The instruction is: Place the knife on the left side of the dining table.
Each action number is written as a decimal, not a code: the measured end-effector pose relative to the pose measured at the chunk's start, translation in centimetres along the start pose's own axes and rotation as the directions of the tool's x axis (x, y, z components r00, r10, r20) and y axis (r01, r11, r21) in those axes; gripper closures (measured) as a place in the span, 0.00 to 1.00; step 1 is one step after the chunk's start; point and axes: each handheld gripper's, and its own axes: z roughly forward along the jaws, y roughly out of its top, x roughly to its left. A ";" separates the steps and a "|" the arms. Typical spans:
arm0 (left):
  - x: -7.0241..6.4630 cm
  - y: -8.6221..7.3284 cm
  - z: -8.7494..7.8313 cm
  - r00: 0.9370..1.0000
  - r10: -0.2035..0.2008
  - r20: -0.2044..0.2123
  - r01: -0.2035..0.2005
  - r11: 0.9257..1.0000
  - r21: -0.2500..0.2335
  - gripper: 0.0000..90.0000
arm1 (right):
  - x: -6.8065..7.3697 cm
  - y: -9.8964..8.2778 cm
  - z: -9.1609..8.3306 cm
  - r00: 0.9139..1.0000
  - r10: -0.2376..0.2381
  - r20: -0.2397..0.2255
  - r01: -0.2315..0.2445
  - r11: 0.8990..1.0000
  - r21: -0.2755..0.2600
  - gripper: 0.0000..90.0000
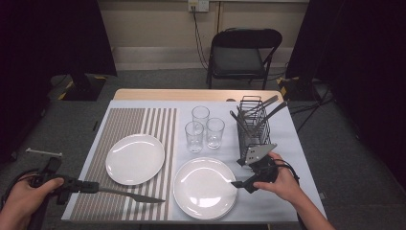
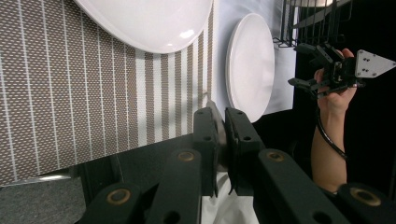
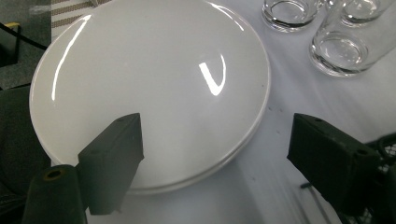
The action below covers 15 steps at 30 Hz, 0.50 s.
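Pinching a knife by its handle, the left tongs sit at the near left edge of the worktop, with the blade lying low over the striped placemat and its tip pointing toward the near plate. In the left gripper view those tongs stand pressed close together, with a thin sliver of the knife's metal showing between them above the placemat. The right tongs hover at the right rim of the near plate, held by a hand that comes in from the bottom right; the grey three-cornered plate on top of that gripper shows just in front of the wire cutlery rack. In the right gripper view the right tongs are spread wide with nothing between them, one jaw over the white plate and the other over the bare cloth beside it. A second plate rests on the placemat, apart from the near one. Three drinking glasses stand clustered behind the near plate, between the placemat and the rack, which holds several dark utensils leaning up and to the right. A folding chair stands beyond the far edge of the worktop.
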 end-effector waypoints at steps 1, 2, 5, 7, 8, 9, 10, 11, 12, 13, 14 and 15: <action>0.0 0.0 0.0 1.000 -0.003 -0.002 0.003 1.000 -0.008 0.93 | 0.1 0.2 0.1 1.000 -0.004 -0.006 0.004 1.000 0.001 0.19; 0.0 0.0 -0.1 1.000 0.000 -0.002 0.000 1.000 -0.004 0.93 | 0.2 0.5 0.3 1.000 -0.006 -0.008 0.006 1.000 0.000 0.19; -0.1 0.0 0.0 1.000 -0.004 -0.005 0.004 1.000 -0.010 0.93 | 0.3 1.0 0.5 1.000 -0.011 -0.023 0.011 1.000 -0.005 0.20; 0.0 0.1 -0.1 1.000 0.012 -0.010 -0.012 1.000 0.006 0.93 | 0.4 1.3 0.7 0.999 -0.014 -0.028 0.014 1.000 -0.012 0.20; 0.0 0.1 -0.1 1.000 0.013 -0.012 -0.013 1.000 0.005 0.93 | 0.5 1.4 0.9 0.999 -0.016 -0.029 0.015 1.000 -0.010 0.20; 0.1 0.1 -0.1 1.000 0.010 -0.011 -0.010 1.000 0.008 0.93 | 0.6 1.5 0.9 0.999 -0.013 -0.031 0.013 1.000 -0.007 0.20; 0.1 0.1 -0.1 1.000 0.013 -0.013 -0.013 1.000 0.007 0.93 | 0.6 1.7 1.1 0.999 -0.019 -0.035 0.019 1.000 -0.011 0.20; 0.1 0.1 -0.1 1.000 0.013 -0.013 -0.013 1.000 0.006 0.93 | 0.7 1.8 1.2 0.999 -0.019 -0.036 0.018 1.000 -0.010 0.20; 0.0 0.1 -0.1 1.000 0.004 -0.013 -0.004 1.000 -0.001 0.93 | 0.8 1.9 1.3 0.999 -0.020 -0.039 0.020 1.000 -0.008 0.20; 0.1 0.1 -0.1 1.000 0.013 -0.020 -0.013 1.000 0.004 0.93 | 0.8 2.0 1.5 0.999 -0.025 -0.043 0.025 1.000 -0.008 0.20; 0.1 0.1 -0.1 1.000 0.004 -0.018 -0.004 1.000 -0.003 0.93 | 0.9 2.1 1.6 0.999 -0.025 -0.044 0.025 1.000 -0.008 0.20; 0.1 0.1 -0.1 1.000 0.005 -0.016 -0.005 1.000 -0.005 0.93 | 0.9 2.2 1.7 0.998 -0.030 -0.046 0.030 0.999 -0.011 0.20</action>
